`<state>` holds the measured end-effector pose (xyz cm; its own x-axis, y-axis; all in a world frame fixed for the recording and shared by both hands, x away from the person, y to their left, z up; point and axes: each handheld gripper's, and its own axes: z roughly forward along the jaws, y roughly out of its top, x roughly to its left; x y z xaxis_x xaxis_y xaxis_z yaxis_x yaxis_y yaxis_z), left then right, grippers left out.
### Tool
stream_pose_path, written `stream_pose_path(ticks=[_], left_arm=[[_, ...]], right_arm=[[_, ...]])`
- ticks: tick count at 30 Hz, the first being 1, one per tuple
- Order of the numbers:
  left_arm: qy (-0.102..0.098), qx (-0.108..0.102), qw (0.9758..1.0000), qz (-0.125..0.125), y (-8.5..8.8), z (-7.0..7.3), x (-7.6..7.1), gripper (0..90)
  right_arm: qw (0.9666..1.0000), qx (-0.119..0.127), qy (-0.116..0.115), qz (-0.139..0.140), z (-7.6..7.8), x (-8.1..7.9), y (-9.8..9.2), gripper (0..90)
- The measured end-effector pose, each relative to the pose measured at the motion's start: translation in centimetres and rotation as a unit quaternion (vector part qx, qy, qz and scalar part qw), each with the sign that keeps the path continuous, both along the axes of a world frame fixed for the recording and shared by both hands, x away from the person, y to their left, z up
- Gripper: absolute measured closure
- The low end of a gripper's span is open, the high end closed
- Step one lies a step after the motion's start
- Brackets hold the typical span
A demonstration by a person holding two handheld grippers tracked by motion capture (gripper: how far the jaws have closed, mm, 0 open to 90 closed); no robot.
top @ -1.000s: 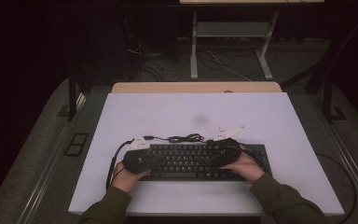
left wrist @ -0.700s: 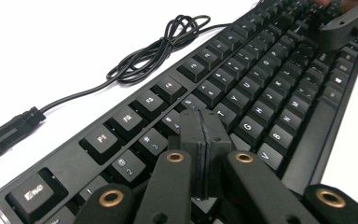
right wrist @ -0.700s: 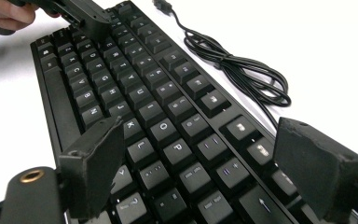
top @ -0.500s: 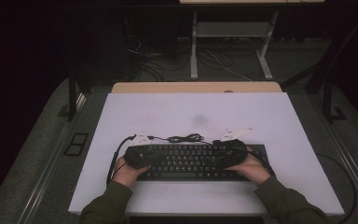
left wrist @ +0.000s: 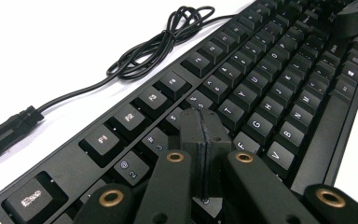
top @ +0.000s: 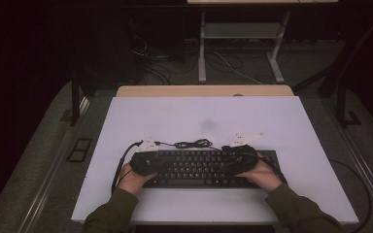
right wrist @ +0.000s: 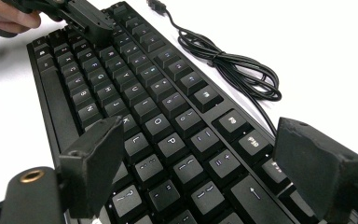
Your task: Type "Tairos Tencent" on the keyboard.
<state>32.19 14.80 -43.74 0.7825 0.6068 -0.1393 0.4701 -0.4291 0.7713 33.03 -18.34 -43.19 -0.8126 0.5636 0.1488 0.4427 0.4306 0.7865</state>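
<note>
— What's moved since a second ago?

— Little, from where I sit. On the high view my two hands have eased a touch outward along the keyboard (top: 201, 167) and then settled; the board itself has not shifted on the white table (top: 291, 126). It lies near the front edge, square to me, its black cable (top: 192, 144) coiled just behind the top row.

— So what does that tell you?

— I read it as positioning done, with typing or pressing the next thing. Nothing is lifted and no key looks pressed.

— And the jaws?

— The left gripper (left wrist: 204, 140) has its jaws pressed flat together with nothing between them, the joined tip hanging over the number row near the 3 and 4 keys. I'd judge it is set up as a single poking finger. The right gripper (right wrist: 200, 163) has its jaws spread wide over the P, bracket and backspace end, holding nothing.

— Any risk?

— The closed tip is broader than one key cap, so I could catch two keys at once. The USB plug (left wrist: 9, 128) lies free on the table, unconnected.
</note>
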Motion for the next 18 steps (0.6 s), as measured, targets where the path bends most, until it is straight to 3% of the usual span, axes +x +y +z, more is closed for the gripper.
stream_pose_path(ticks=[18], left_arm=[[0.001,0.005,1.0000,-0.003,-0.29,-0.20,-0.01,89.3]], right_arm=[[1.0000,0.000,0.000,0.000,-0.04,0.00,0.05,16.4]])
